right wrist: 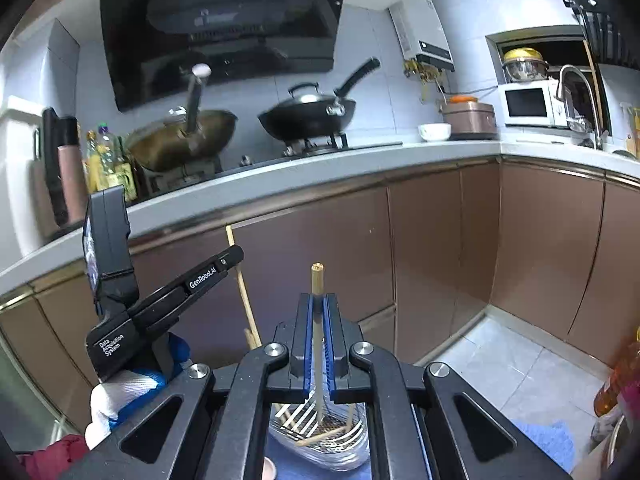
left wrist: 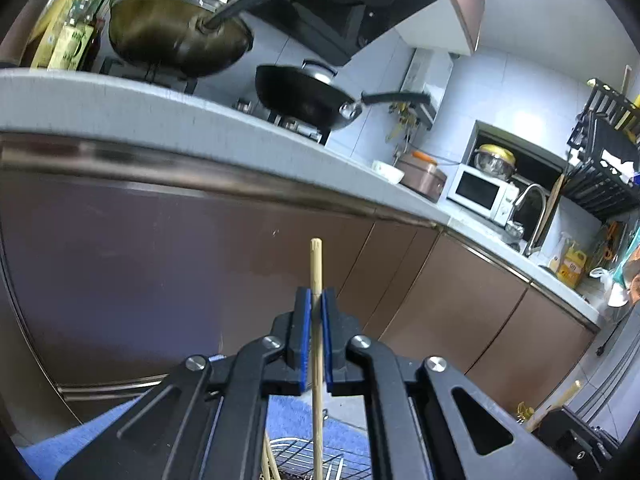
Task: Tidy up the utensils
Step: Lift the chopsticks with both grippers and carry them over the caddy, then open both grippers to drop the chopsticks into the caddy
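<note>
My left gripper (left wrist: 316, 300) is shut on a bamboo chopstick (left wrist: 316, 264) that stands upright between the blue pads; its lower end reaches down toward a wire rack (left wrist: 308, 460) on a blue cloth (left wrist: 288, 416). My right gripper (right wrist: 318, 304) is shut on another bamboo chopstick (right wrist: 317, 276), held upright above a clear holder with a slotted metal insert (right wrist: 320, 424) that has more chopsticks lying in it. The left gripper (right wrist: 236, 258) also shows in the right wrist view, at the left, with its chopstick (right wrist: 240, 280) tilted.
Brown cabinet doors (right wrist: 440, 240) and a grey counter (right wrist: 320, 168) face both grippers. Two woks (right wrist: 308, 116) sit on the stove. A microwave (right wrist: 528, 104), rice cooker (right wrist: 468, 118) and tap (right wrist: 576, 96) stand at the right. Tiled floor (right wrist: 512, 372) lies to the right.
</note>
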`<act>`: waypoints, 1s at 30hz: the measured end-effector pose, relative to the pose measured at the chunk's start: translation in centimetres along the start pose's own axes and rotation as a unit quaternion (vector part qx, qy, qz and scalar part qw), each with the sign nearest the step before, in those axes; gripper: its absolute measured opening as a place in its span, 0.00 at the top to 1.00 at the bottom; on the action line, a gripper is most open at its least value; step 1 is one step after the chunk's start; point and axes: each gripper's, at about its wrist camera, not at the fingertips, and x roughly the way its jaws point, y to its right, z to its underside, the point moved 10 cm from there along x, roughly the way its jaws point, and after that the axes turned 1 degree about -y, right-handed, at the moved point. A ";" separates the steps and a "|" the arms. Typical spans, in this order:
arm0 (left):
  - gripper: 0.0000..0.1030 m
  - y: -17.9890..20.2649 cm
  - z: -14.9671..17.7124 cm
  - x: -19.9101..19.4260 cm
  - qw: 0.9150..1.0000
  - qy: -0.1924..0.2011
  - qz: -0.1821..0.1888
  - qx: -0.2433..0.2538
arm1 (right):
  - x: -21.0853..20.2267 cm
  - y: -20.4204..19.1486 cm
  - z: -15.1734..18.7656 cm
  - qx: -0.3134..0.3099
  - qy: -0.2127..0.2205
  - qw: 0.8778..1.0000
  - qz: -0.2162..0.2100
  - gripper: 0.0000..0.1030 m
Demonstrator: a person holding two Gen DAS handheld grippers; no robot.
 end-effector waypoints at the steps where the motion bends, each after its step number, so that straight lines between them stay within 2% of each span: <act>1: 0.95 -0.2 0.5 0.3 1.000 -0.002 -0.002 0.001 | 0.5 0.3 0.5 0.004 -0.005 1.000 -0.001 0.95; 8: 0.95 -0.6 3.0 2.0 1.000 -0.006 -0.017 0.012 | 2.6 1.4 3.2 0.014 -0.027 1.000 0.003 0.95; 16: 0.95 -1.2 5.0 2.7 0.999 -0.002 -0.031 0.010 | 3.0 1.6 4.9 0.009 -0.041 0.999 0.009 0.95; 30: 0.94 -2.3 7.5 2.9 0.999 -0.019 -0.042 0.012 | 3.1 2.5 7.0 0.022 -0.066 0.997 0.013 0.94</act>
